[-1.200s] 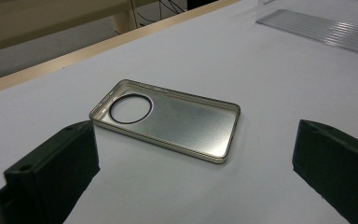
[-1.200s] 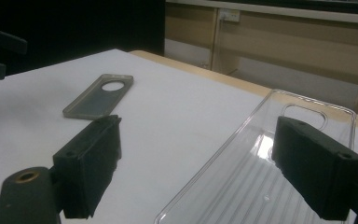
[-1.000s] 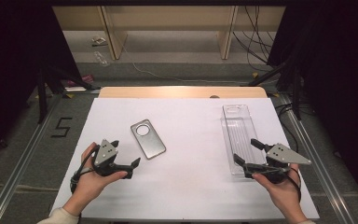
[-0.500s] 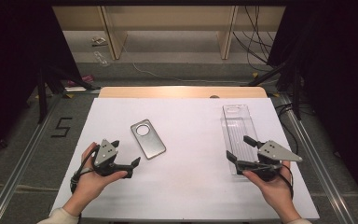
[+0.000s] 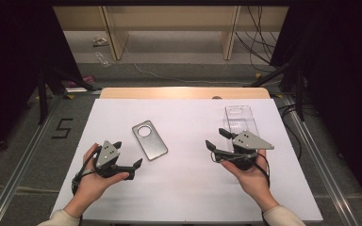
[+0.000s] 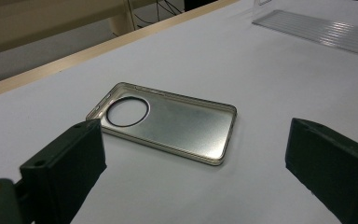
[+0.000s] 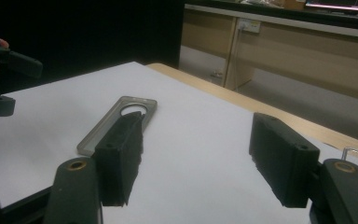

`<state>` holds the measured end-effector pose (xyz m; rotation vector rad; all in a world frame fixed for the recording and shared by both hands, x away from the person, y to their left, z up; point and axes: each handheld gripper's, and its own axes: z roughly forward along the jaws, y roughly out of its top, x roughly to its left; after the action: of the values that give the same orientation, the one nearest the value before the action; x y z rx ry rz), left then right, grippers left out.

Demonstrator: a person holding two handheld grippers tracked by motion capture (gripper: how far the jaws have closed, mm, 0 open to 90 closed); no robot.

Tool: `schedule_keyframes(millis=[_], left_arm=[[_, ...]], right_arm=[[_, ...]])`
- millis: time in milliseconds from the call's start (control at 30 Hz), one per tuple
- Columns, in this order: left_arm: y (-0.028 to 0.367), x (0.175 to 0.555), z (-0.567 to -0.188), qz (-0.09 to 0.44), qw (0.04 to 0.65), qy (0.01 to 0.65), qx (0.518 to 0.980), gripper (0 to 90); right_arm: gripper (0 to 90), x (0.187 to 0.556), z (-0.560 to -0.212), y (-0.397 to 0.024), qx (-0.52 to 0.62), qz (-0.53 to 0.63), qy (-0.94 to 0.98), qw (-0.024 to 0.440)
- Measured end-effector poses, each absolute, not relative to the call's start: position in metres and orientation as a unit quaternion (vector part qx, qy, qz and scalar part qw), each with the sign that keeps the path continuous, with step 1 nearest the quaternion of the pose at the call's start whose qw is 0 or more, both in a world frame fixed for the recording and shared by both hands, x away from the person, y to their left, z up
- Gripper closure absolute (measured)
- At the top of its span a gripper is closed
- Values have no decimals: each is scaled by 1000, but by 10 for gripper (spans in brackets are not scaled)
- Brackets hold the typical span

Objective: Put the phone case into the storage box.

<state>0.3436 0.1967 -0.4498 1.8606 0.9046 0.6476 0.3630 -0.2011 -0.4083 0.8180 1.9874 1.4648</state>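
Observation:
A silver metal phone case (image 5: 150,140) with a round camera hole lies open side up on the white table (image 5: 184,188), left of centre. Just left of and below it my left gripper (image 5: 128,154) rests open, its jaws wide apart in front of the metal case (image 6: 168,121) with nothing between them. A clear plastic case (image 5: 240,120) lies at the right. My right gripper (image 5: 216,139) hovers beside the clear case's lower left corner and points left toward the metal case (image 7: 116,123). Its jaws have just been closing but still stand open, with nothing between them.
A wooden strip (image 5: 184,92) edges the table's far side, with floor, cables and shelving legs beyond. Metal rails (image 5: 23,155) run along both sides of the table. The clear case (image 6: 326,30) sits at the upper right of the left gripper view.
My right hand has moved left, off the clear case's lower end toward the table's middle, and its jaws have narrowed. The left hand and the metal case have stayed put.

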Motion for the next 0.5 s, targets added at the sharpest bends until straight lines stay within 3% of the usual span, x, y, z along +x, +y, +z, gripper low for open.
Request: schedule_keyframes(millis=[300,500], left_arm=[[194,344,-448,265,470,376,753,88],[184,346,-443,244,487,383,746,390]], right_arm=[[328,365,-407,-205,315,547,727,269],[269,364,-403,-214,329,549,717,277]])
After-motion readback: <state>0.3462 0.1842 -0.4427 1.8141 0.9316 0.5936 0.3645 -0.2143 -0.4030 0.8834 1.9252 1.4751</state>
